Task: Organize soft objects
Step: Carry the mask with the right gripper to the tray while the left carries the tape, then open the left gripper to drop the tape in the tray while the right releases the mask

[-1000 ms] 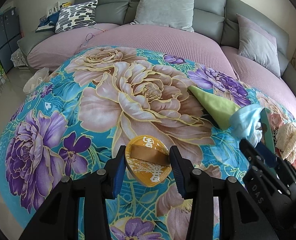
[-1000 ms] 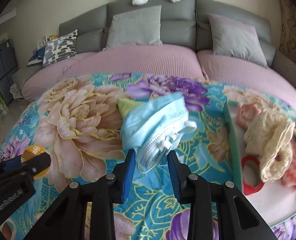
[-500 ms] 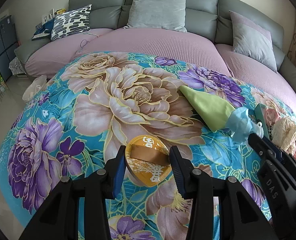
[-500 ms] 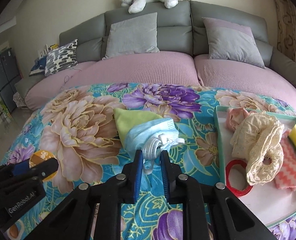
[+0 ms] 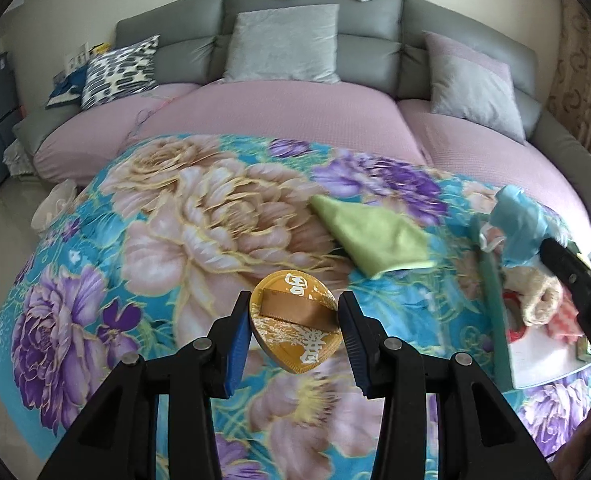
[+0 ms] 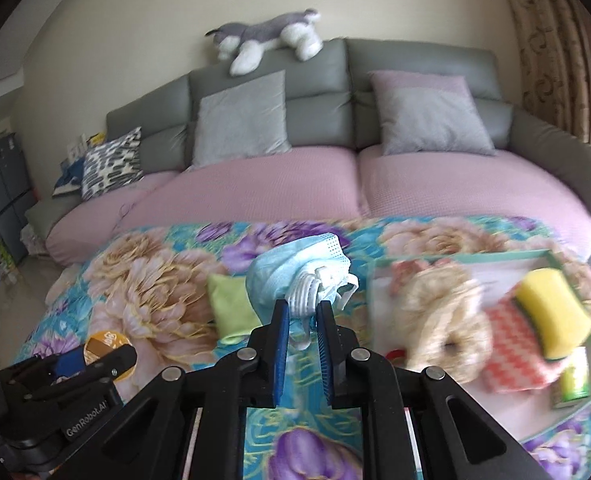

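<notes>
Blue face mask bunched, pointing away from right gripper.

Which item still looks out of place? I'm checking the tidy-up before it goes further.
The green cloth lies loose on the floral blanket, outside the tray where the other soft items are gathered. The left gripper holds a gold pouch and the right gripper a blue face mask.

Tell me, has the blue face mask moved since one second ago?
Yes. The blue face mask, clamped in the right gripper, left the green cloth and went right toward the tray.
</notes>
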Action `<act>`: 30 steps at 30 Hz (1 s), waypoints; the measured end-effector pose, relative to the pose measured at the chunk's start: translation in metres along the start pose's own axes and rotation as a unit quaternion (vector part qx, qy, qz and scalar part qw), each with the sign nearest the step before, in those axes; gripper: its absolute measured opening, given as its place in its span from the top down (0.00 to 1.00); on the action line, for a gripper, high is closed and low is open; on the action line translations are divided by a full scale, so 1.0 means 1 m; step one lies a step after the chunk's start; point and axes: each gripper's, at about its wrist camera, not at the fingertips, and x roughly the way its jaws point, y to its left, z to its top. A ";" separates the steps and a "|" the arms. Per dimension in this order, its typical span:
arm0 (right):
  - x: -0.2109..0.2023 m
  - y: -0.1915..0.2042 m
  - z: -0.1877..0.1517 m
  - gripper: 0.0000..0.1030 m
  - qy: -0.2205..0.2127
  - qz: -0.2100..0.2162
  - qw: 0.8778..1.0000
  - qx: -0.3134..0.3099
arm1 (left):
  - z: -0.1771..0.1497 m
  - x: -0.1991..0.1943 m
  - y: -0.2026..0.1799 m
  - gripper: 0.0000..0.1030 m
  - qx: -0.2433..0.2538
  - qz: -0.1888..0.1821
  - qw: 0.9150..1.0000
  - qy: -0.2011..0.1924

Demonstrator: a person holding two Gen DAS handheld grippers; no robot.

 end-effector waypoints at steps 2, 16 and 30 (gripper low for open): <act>-0.009 -0.016 0.004 0.85 -0.007 -0.020 1.000 0.010 | 0.000 -0.003 -0.013 0.57 0.011 -0.012 1.000 -0.003; -0.058 -0.138 0.008 0.85 -0.022 -0.147 0.984 0.094 | -0.016 -0.016 -0.143 0.57 0.133 -0.144 0.981 -0.008; -0.071 -0.171 0.002 0.85 -0.027 -0.141 0.983 0.117 | -0.037 0.005 -0.211 0.57 0.182 -0.189 0.965 0.012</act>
